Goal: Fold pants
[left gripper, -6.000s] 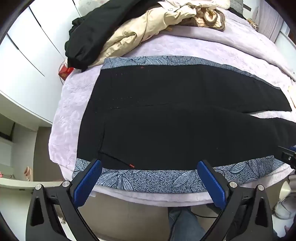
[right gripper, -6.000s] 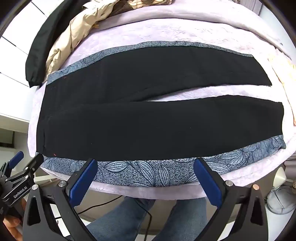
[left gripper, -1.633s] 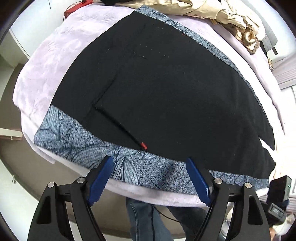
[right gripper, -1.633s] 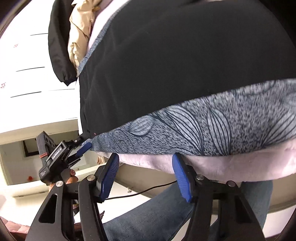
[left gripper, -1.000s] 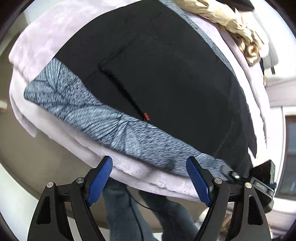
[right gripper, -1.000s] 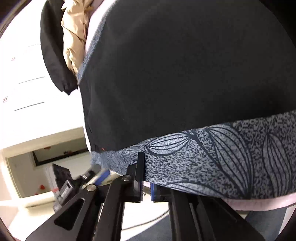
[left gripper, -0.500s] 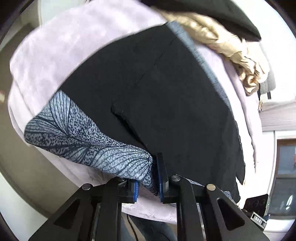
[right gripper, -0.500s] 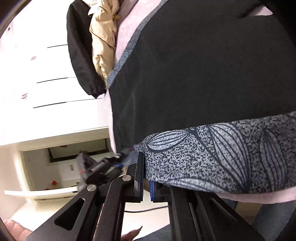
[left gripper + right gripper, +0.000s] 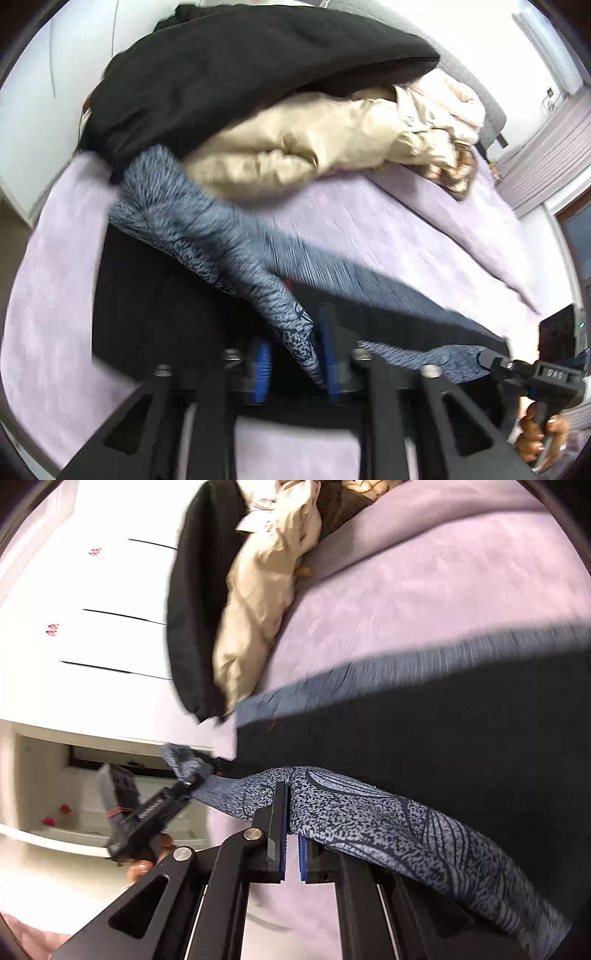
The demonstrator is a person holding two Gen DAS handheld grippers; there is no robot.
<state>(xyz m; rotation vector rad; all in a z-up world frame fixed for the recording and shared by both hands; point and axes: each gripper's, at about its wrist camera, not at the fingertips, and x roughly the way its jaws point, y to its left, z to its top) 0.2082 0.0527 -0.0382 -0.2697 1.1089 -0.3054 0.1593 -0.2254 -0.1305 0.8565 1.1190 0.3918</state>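
Pinching the grey leaf-print side band of the pants (image 9: 207, 225), the left gripper (image 9: 295, 363) has its blue pads drawn narrow with a fold of that cloth caught against the right-hand pad, the fabric rising away from the jaws toward the far left. Below it the black panel of the pants lies flat on the lilac bedspread (image 9: 424, 221). Behind sit a black jacket (image 9: 229, 70) and a beige coat (image 9: 314, 147). Further right, the right gripper (image 9: 291, 834) is clamped on the same printed band, its pads nearly together with the cloth between them and draping over to the right; the pants' black cloth spreads just beyond. Both views are motion-blurred.
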